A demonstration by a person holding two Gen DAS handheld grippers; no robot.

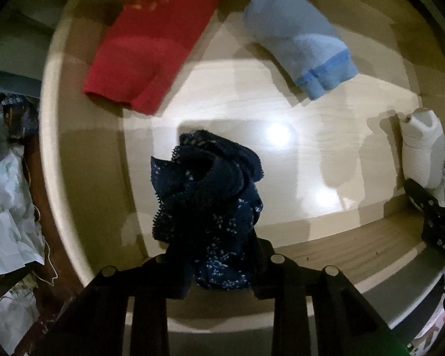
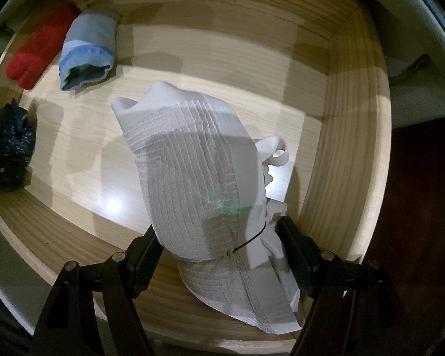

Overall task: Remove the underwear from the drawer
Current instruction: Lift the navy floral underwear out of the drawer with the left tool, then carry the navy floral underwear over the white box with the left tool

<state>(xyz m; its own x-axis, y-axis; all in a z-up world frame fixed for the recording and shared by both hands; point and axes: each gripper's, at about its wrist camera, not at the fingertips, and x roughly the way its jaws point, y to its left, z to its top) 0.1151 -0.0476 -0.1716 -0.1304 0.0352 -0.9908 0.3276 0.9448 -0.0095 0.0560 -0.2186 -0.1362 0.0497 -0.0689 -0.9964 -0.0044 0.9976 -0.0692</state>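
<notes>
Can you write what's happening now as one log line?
left gripper: holds navy underwear | right gripper: holds white underwear | over drawer

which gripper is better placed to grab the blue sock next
Neither is free: the left gripper is shut on navy lace underwear, the right gripper on a white garment. The light blue sock lies nearer the left.

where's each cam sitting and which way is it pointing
Left wrist: on the left gripper, looking down into the pale wooden drawer at its clamped dark navy lace underwear; its black fingers show.
Right wrist: on the right gripper, looking into the drawer at its gripped white ribbed underwear.
Shared: both show the red folded garment and the light blue roll.
</notes>
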